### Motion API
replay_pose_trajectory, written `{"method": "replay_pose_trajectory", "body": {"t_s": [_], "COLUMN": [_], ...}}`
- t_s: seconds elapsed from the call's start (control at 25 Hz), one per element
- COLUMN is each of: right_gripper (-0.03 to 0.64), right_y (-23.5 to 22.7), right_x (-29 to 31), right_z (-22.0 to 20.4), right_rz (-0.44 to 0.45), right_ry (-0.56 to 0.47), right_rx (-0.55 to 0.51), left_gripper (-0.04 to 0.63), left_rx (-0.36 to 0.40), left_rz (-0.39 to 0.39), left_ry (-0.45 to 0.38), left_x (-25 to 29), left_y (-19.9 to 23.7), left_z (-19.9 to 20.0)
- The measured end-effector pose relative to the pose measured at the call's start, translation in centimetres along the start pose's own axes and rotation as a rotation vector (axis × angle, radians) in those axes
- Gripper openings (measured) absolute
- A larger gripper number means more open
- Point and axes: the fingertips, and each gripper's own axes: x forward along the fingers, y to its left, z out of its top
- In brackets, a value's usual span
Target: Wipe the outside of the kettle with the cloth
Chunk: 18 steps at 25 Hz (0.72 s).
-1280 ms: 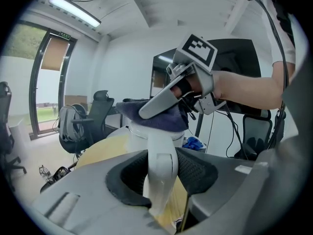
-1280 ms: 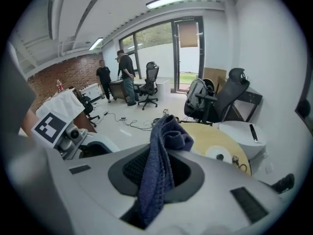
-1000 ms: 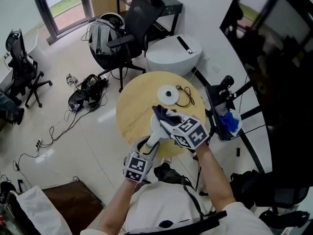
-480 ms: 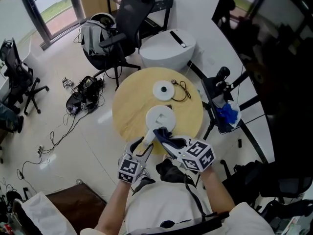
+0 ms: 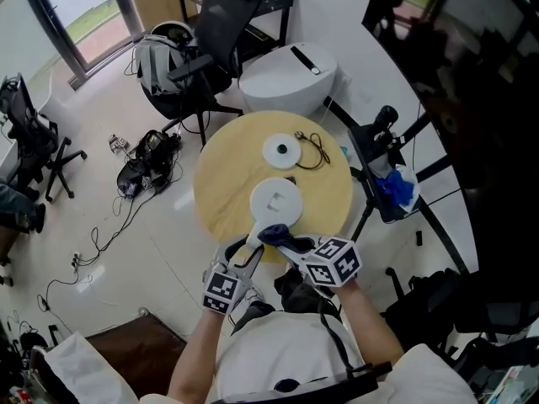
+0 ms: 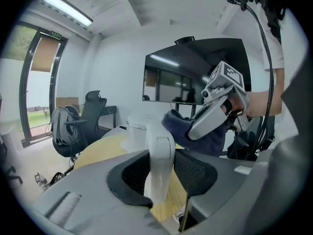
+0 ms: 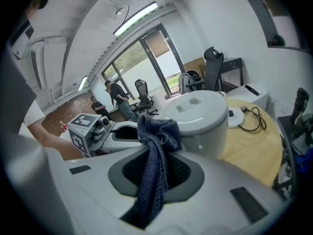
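A white kettle stands on the round wooden table, near its front edge. My left gripper is shut on the kettle's handle; its jaws have just been closing with the handle between them. My right gripper is shut on a dark blue cloth, which hangs bunched from the jaws. The cloth sits against the kettle's near side, just right of the handle. In the right gripper view the kettle's body rises right behind the cloth.
The kettle's round base with its black cord lies farther back on the table. A tripod stand holding something blue is at the table's right. Office chairs, a white pod and floor cables lie beyond.
My right gripper has carried the cloth off the top of the kettle and down to its near side, so the lid now shows. The left gripper has stayed at the handle.
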Motion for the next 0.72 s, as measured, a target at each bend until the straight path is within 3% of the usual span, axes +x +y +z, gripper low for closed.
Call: {"method": "replay_pose_trajectory", "body": {"t_s": [0.24,0.72], "right_gripper": [0.066,0.066], "right_y": [-1.8,-6.5], "right_x": [2.3,10.4], "right_z": [-3.5,-12.3], "right_rz": [-0.023,-0.054], "right_ry": [0.091,0.254], "right_rx": [0.038,0.244], "left_gripper": [0.161,0.162], "left_rx": [0.003,0.005], "left_rz": [-0.020,-0.029], "left_ry": [0.017,0.045], "left_x": [-0.1,-0.2], "left_y": [-0.1,-0.3], "left_z": [0.1,0.5]}}
